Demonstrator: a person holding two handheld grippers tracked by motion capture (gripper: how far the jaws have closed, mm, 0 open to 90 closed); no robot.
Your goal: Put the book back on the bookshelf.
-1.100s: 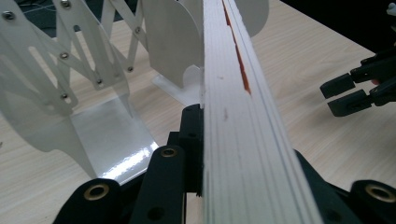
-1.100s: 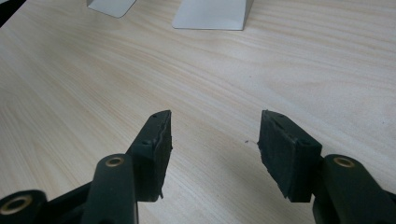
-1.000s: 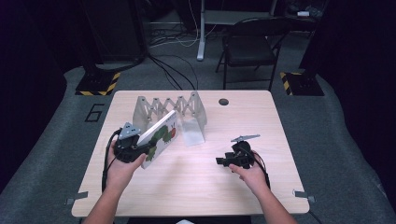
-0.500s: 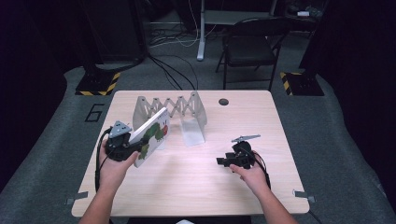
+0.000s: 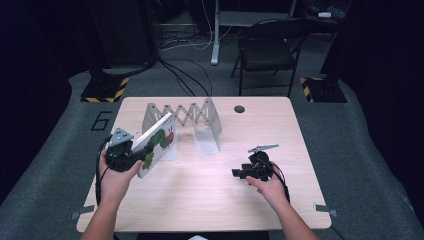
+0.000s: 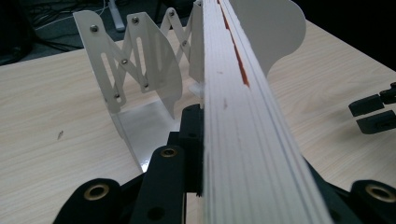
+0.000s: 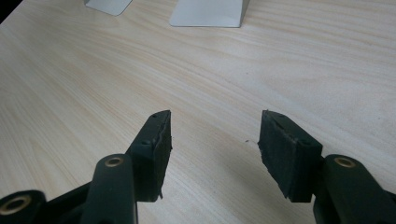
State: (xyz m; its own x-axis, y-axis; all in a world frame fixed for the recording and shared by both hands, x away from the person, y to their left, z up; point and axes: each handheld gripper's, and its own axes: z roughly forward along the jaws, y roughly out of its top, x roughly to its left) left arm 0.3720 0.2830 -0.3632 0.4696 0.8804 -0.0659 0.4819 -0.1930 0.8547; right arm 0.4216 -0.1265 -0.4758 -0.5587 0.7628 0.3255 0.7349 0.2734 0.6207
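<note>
High view: a white picture book (image 5: 159,142) with a green caterpillar on its cover is seen pinched edge-on in the jaws of the left gripper (image 5: 131,153), held tilted above the table's (image 5: 200,200) left side, just in front of the white accordion-style rack (image 5: 182,117). The right gripper (image 5: 245,172) is rested low at the table's right, jaws spread with nothing between them, well apart from the book. No cover lettering can be read; bare wood is left between the two grippers and toward the near edge.
</note>
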